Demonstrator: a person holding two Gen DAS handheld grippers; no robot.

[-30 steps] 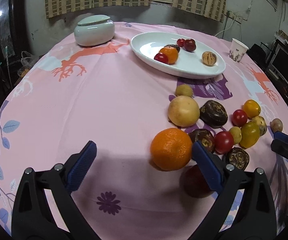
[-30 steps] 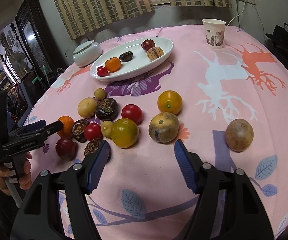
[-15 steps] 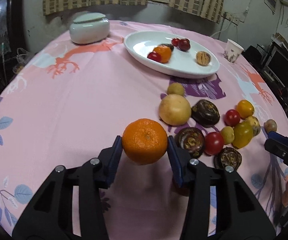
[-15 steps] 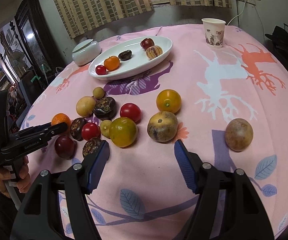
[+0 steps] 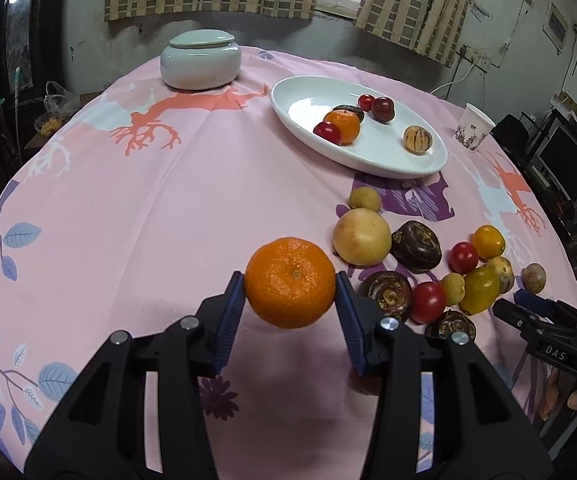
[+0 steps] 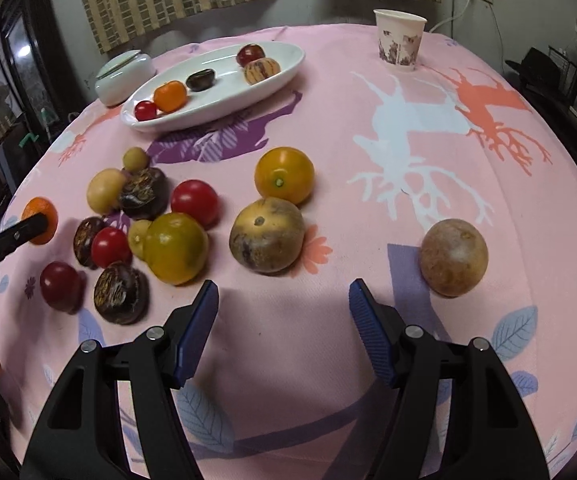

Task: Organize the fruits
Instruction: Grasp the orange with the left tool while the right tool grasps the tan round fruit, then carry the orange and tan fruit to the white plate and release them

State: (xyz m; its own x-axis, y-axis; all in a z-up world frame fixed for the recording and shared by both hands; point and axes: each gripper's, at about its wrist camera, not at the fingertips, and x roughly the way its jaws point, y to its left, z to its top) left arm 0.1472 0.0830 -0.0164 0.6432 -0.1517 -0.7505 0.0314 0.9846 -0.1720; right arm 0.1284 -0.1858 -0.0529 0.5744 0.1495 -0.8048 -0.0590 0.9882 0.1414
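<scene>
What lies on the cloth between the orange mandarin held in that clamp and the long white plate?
Only bare pink tablecloth, as the left wrist view shows, between the orange mandarin in the left gripper and the white oval plate.

We count two grippers [image 5: 290, 300] [image 6: 284, 312], one plate [image 6: 288, 66] with six fruits [image 5: 342, 126], one lidded jar [image 5: 200, 60], one paper cup [image 6: 398, 40], two oranges [image 5: 290, 282], and three dark ridged fruits [image 6: 120, 292] on the worktop [image 5: 168, 208].

I see a matt pink cloth [image 6: 328, 128] over the table; on it, a glossy white ceramic-looking dish [image 5: 388, 160], beside that dish a smooth glazed jar [image 5: 200, 62], beyond it a paper cup [image 6: 399, 40].
</scene>
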